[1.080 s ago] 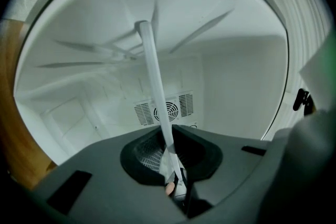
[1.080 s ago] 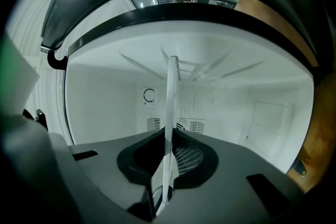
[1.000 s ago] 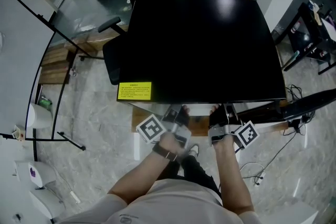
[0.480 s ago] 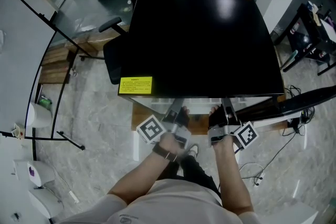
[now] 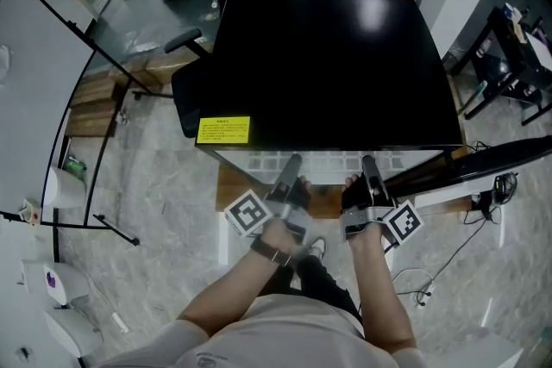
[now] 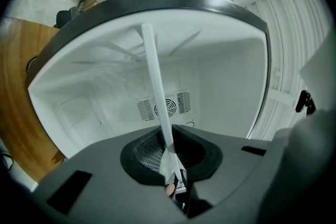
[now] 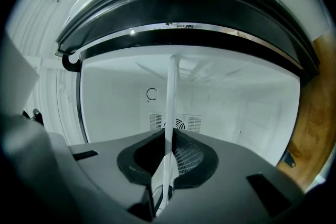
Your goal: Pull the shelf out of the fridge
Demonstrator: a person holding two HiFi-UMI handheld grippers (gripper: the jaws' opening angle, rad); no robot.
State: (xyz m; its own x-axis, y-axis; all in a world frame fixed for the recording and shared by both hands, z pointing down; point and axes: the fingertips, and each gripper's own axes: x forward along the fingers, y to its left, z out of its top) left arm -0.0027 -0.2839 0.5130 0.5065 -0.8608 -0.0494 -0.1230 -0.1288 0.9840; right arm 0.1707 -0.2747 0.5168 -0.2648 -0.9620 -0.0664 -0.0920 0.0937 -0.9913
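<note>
Head view: black fridge (image 5: 328,65) seen from above, yellow label (image 5: 222,129) at near left corner. Left gripper (image 5: 290,171) clamped on near edge of white shelf (image 5: 323,161). Shelf seen sticking partly out of fridge front. Right gripper (image 5: 369,171) clamped on same edge, further right. Thin shelf edge pinched between jaws in both gripper views. Fan vent (image 6: 167,106) seen on back wall.

head view looks steeply down on the fridge (image 5: 332,73); both gripper views face closely into it.
</note>
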